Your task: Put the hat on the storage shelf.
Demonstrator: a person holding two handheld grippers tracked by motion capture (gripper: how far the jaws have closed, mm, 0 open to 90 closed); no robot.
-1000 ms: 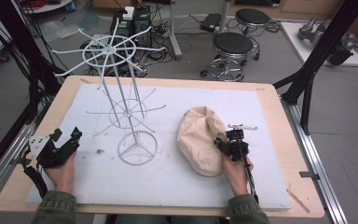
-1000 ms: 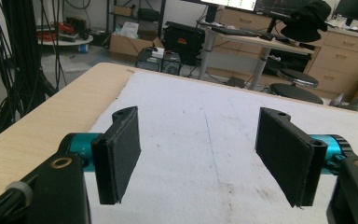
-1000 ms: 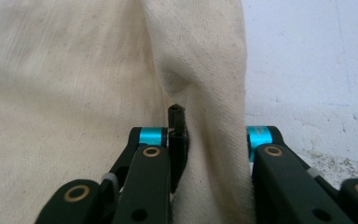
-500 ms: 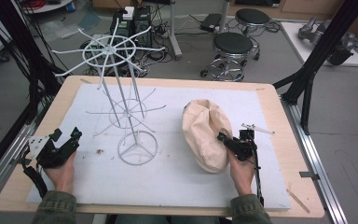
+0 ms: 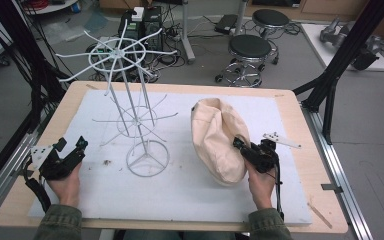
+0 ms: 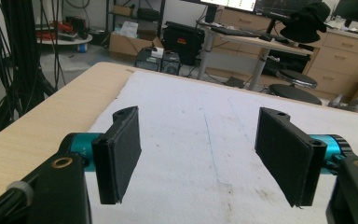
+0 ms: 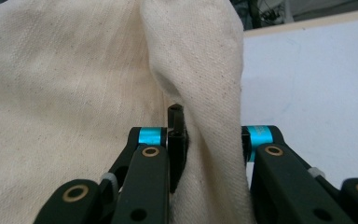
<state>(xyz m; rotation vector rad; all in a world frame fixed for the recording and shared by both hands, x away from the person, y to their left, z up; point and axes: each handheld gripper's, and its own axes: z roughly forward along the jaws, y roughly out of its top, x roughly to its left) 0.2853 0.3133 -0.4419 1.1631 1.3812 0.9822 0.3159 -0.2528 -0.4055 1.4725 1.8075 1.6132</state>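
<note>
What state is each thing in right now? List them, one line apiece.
Left claw: open, holding nothing, low over the white mat.
Right claw: shut on a fold of the cream hat.
Cream hat: crumpled, resting on the mat.
Wire rack: upright, arms bare.

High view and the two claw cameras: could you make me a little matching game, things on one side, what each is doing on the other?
Things:
1. left claw
2. right claw
3. cream cloth hat
4. white wire rack

States:
A. stands upright on a ring base
B. open, nothing between its jaws
C. closed on a fold of fabric
D. lies on the white mat, pinched at its right edge

Pairs: 1-B, 2-C, 3-D, 4-A
</note>
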